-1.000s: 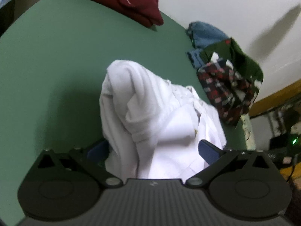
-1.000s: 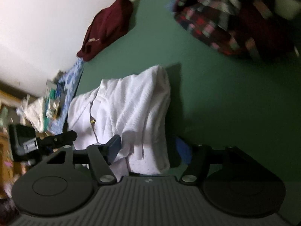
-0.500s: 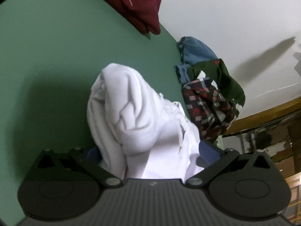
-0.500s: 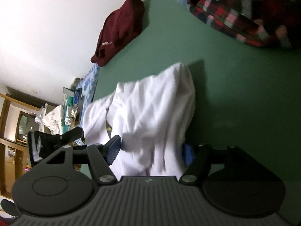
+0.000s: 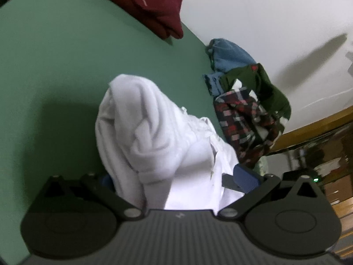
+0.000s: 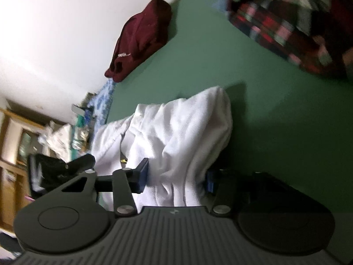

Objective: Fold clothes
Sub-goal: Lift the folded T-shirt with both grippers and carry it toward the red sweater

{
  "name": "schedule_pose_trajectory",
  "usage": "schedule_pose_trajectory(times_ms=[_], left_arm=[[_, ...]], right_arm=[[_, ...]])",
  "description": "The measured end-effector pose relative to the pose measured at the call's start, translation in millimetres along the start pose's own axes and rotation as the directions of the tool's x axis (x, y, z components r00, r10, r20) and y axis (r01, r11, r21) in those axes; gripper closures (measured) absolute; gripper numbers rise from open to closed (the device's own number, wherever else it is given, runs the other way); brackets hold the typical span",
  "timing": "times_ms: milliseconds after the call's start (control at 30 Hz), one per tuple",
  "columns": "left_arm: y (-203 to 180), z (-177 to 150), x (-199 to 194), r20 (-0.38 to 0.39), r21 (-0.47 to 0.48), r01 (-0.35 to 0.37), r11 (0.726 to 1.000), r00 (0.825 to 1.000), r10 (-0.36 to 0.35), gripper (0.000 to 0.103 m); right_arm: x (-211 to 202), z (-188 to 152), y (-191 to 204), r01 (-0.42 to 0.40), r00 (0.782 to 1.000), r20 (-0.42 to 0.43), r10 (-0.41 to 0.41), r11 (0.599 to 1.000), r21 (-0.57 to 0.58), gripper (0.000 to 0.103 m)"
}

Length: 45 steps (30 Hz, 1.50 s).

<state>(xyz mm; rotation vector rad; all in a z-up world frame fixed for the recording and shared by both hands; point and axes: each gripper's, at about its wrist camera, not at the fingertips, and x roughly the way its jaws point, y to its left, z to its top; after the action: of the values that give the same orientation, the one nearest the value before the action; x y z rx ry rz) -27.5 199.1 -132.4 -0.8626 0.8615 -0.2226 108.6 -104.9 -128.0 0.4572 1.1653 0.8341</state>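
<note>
A white garment (image 5: 154, 137) is bunched into a thick roll over the green table (image 5: 55, 70). My left gripper (image 5: 176, 180) is shut on its near end, blue pads (image 5: 245, 178) pressed on either side. In the right wrist view the same white garment (image 6: 181, 132) drapes between the fingers of my right gripper (image 6: 175, 178), which is shut on it. The left gripper (image 6: 66, 167) shows there as a black shape at the cloth's left edge. The cloth hides the fingertips on both sides.
A folded maroon garment (image 5: 152, 4) lies at the table's far edge by the white wall. A heap of plaid, dark green and blue clothes (image 5: 247, 110) sits on the right. Cluttered shelves (image 6: 19, 145) stand beyond the table's left end.
Both grippers have kept their hold on the white garment while swinging with it. The bundle has shifted slightly over the table, and the maroon garment and plaid heap have slid in both views.
</note>
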Motion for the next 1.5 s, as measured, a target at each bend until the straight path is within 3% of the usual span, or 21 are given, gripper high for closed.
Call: schedule_pose_trajectory(times_ms=[200,433,633,867,1067,1133,1300,1500], left_arm=[[-7,-6,1,0.024,0.038,-0.042,0.998,0.999,0.042,0.001],[-21,-10,6,0.029,0.109,-0.117,0.987,0.993,0.115,0.001],[-34,-16,14,0.037,0.187,-0.199,0.962,0.980,0.195,0.001],[-44,-21,20,0.043,0.260,-0.257,0.931,0.966,0.255,0.002],[-53,-26,24,0.068,0.313,-0.338,0.888,0.940,0.334,0.012],[-52,-24,23,0.065,0.304,-0.344,0.889,0.938,0.340,0.017],[-55,-21,16,0.073,0.306,-0.378,0.874,0.925,0.374,0.039],[-71,-25,10,0.109,0.343,-0.429,0.836,0.902,0.419,0.048]], right_arm=[[0,-4,-2,0.017,0.999,0.030,-0.017,1.000,-0.017,0.061],[3,-9,8,0.051,0.997,0.056,-0.047,0.996,-0.068,0.059],[5,-13,13,0.089,0.993,0.082,-0.083,0.993,-0.074,0.057],[7,-18,18,0.135,0.986,0.109,-0.127,0.989,-0.064,0.071],[5,-21,29,0.176,0.978,0.134,-0.160,0.978,-0.115,0.075],[4,-22,33,0.182,0.976,0.144,-0.163,0.975,-0.128,0.076],[0,-23,44,0.193,0.971,0.171,-0.166,0.969,-0.156,0.077],[-4,-26,60,0.219,0.962,0.206,-0.179,0.957,-0.190,0.077]])
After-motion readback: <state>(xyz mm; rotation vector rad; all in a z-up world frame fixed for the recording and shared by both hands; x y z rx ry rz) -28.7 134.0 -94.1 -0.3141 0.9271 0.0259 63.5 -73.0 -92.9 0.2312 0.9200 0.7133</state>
